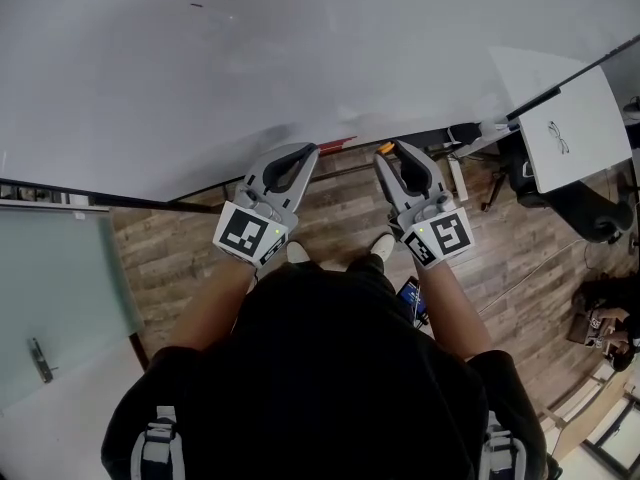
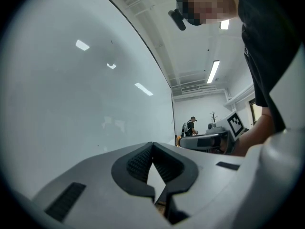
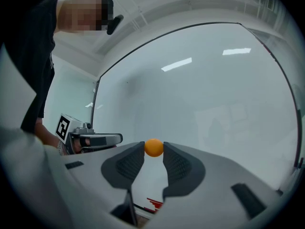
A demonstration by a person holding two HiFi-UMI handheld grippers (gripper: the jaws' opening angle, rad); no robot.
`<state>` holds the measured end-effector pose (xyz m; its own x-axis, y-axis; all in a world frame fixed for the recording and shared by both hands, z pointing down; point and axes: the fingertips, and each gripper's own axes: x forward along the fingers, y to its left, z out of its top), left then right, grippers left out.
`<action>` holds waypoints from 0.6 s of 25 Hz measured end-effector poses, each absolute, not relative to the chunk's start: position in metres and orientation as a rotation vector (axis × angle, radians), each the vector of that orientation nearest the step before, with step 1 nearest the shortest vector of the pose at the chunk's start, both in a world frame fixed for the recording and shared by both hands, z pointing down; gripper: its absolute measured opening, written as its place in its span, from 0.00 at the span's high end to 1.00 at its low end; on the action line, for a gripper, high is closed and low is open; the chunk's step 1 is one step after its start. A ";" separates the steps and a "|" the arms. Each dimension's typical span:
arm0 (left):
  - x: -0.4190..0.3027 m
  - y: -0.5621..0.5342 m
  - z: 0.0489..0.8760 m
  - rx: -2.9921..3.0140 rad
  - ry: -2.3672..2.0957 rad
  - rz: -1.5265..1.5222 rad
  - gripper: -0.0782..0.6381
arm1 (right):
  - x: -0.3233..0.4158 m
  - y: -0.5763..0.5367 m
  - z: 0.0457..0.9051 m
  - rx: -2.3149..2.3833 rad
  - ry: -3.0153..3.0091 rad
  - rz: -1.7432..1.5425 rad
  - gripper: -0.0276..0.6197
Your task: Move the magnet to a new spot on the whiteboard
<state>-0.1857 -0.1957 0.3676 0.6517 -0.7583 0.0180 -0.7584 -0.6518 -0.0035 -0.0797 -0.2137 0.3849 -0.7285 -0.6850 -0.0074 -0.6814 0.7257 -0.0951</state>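
Both pads of the right gripper [image 3: 153, 149] press on the small orange magnet [image 3: 153, 147]. It sits at the very tips of the jaws, pinched from either side, with the jaws standing fairly wide around it. Straight ahead of the tips spreads the whiteboard [image 3: 214, 104], bare and glossy. No view settles whether the magnet touches its surface, though the head view puts the tips close to the board's lower edge. Below the tips, a red mark [image 3: 151, 203] shows near that edge. Off to the tool's left, at about the same height, hangs the left gripper [image 2: 152, 146], its jaws closed together on nothing.

The step in hand looks like the carry to a new spot. The hold is shallow and on a round-looking thing, so I judge a steady squeeze matters most: with any slackening the magnet may roll out. Best to lift it clear of the board before travelling rather than drag it. Then pick a bare patch well away from the edge, bring it in square to the surface, and loosen only once the magnet has seated.
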 end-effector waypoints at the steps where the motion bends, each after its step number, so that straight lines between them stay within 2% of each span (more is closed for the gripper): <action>1: -0.176 -0.198 0.368 2.851 -1.306 0.034 0.89 | -0.071 -0.217 0.386 -1.144 2.882 -0.134 0.77; 15: -0.095 -0.237 0.367 2.820 -1.383 0.031 0.89 | 0.015 -0.273 0.380 -1.292 2.878 -0.051 0.77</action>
